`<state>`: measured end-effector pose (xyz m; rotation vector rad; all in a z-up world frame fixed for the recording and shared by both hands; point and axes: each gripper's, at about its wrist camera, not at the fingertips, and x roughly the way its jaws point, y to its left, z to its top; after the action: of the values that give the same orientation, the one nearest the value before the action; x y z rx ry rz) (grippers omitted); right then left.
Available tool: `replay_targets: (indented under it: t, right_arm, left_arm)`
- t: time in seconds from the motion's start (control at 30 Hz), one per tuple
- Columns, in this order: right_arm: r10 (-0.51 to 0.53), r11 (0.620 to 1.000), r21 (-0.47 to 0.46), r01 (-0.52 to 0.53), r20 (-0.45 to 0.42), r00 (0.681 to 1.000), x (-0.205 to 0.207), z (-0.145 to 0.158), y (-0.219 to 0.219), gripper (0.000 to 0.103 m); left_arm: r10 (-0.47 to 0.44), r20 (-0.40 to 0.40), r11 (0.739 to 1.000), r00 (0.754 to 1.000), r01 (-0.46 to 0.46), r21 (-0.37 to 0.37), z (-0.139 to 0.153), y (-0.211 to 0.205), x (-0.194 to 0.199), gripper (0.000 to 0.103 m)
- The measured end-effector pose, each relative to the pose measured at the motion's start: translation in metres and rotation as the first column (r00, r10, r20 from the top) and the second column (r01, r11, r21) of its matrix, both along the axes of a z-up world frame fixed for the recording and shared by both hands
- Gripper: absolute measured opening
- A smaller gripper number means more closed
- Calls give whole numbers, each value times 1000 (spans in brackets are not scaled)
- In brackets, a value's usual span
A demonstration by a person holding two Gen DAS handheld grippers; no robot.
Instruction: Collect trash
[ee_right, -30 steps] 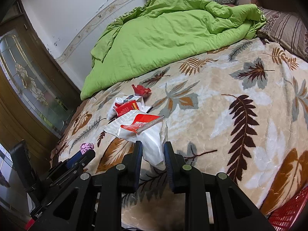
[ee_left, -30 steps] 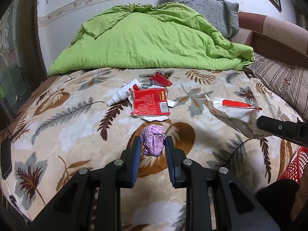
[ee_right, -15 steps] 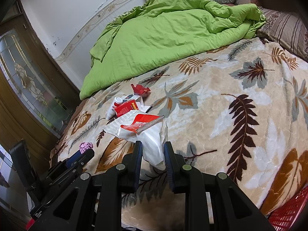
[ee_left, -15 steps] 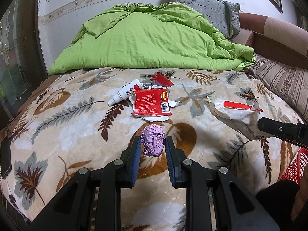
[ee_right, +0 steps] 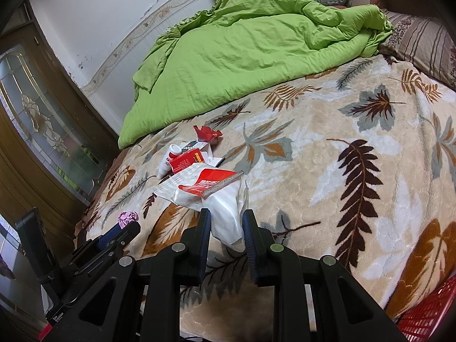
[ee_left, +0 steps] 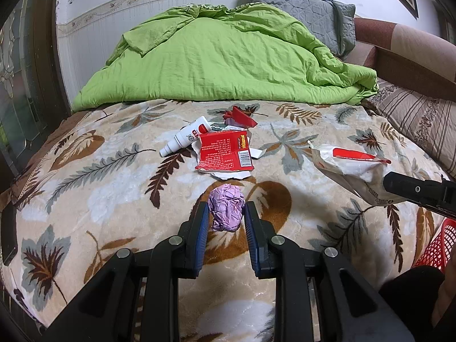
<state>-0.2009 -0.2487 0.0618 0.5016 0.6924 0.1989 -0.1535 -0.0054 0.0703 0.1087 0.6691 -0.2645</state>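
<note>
My left gripper is shut on a crumpled purple wrapper, held just above the leaf-patterned blanket. My right gripper is shut on a white plastic bag with a red label; the bag also shows in the left wrist view. A flattened red carton, a white bottle and a red scrap lie on the blanket further back. They also show in the right wrist view: the carton, the bottle, the scrap.
A rumpled green duvet covers the back of the bed, with a grey pillow behind it and a striped pillow at the right. A red mesh basket stands at the bed's lower right, also in the right wrist view. A wooden door is at the left.
Nothing has visibly changed beyond a very slight shift of both views; both grippers keep their hold.
</note>
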Motion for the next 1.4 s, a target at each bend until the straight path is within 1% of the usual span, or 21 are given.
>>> replay_targets:
  t: [0.2,0.37,0.47,0.6,0.67,0.77,0.87,1.0,1.1,1.17,1.2,1.23,1.27,1.4]
  right_arm:
    - [-4,1000,3,4,2,1000,0,-1,-1,25]
    - [-25,999,28,25,11,1000,-8,2,-10,25]
    - [-44,998,52,44,5,999,-20,4,-22,25]
    - [-65,996,56,64,6,998,-42,10,-37,25]
    - [-77,995,61,77,5,997,-52,12,-47,25]
    - [-109,992,59,109,-7,994,-77,14,-67,25]
    - [-153,986,57,154,-21,988,-100,14,-88,25]
    - [-256,966,25,256,-23,966,-143,21,-126,25]
    - [-340,940,-23,339,-23,940,-179,27,-154,25]
    - [-391,919,-59,389,-24,920,-202,28,-169,25]
    - [-414,908,-74,411,-28,910,-212,28,-176,25]
    - [-441,895,-89,436,-36,897,-223,26,-183,25]
    - [-462,885,-98,456,-43,886,-231,25,-188,25]
    - [-520,851,-132,509,-69,851,-257,19,-205,27]
  left_arm:
    - [-2,0,1000,1000,2,-3,0,-1,-1,24]
    - [-36,-3,999,999,35,-33,0,0,-1,24]
    - [-76,-1,996,997,76,-43,0,-5,-5,24]
    - [-116,-11,993,993,115,-37,1,-22,-12,24]
    - [-142,-11,989,990,142,-48,6,-30,-18,24]
    - [-198,3,979,980,198,-56,15,-46,-31,24]
    - [-269,2,959,963,268,-89,26,-66,-44,24]
    - [-385,-13,916,923,381,-127,39,-104,-63,24]
    - [-481,-28,869,876,473,-144,46,-139,-80,24]
    - [-560,-39,822,828,549,-148,50,-171,-96,24]
    - [-586,-44,805,809,574,-150,50,-182,-102,24]
    - [-618,-53,781,784,605,-154,51,-196,-110,24]
    - [-655,-67,751,753,640,-161,50,-214,-119,24]
    - [-746,-133,665,652,720,-198,42,-264,-143,24]
